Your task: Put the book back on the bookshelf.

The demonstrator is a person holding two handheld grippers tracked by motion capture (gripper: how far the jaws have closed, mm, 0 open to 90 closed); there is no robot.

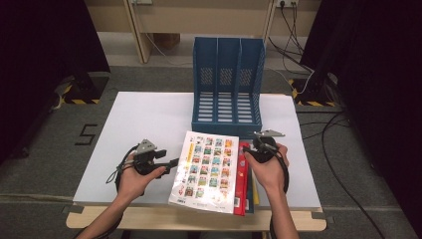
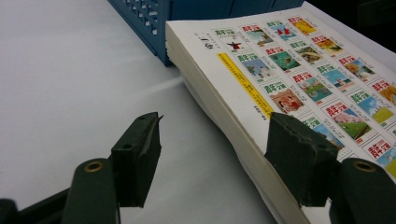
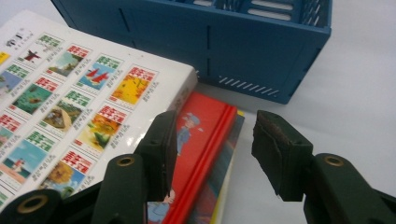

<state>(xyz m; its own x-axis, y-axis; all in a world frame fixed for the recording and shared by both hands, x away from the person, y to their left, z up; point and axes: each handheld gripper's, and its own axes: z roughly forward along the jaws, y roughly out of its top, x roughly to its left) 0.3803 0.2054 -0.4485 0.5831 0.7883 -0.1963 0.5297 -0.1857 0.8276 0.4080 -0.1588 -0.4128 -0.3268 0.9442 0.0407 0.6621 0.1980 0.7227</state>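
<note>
- We're at the start: the blue plastic three-slot file rack point(image 1: 226, 84) ahead of both grippers holds nothing.
- Our left gripper point(image 1: 171, 162), jaws released, sits at the left edge of the thick white picture-grid book point(image 1: 209, 169).
- Our right gripper point(image 1: 247, 149), also released and empty, hovers over the red hardcover book point(image 3: 205, 140) beneath.
- Every book lies on the white desk point(image 1: 139, 129), still unfiled.

A white picture book point(image 1: 208, 169) tops a stack before the blue file rack point(image 1: 227, 84), both grippers flanking it.
</note>
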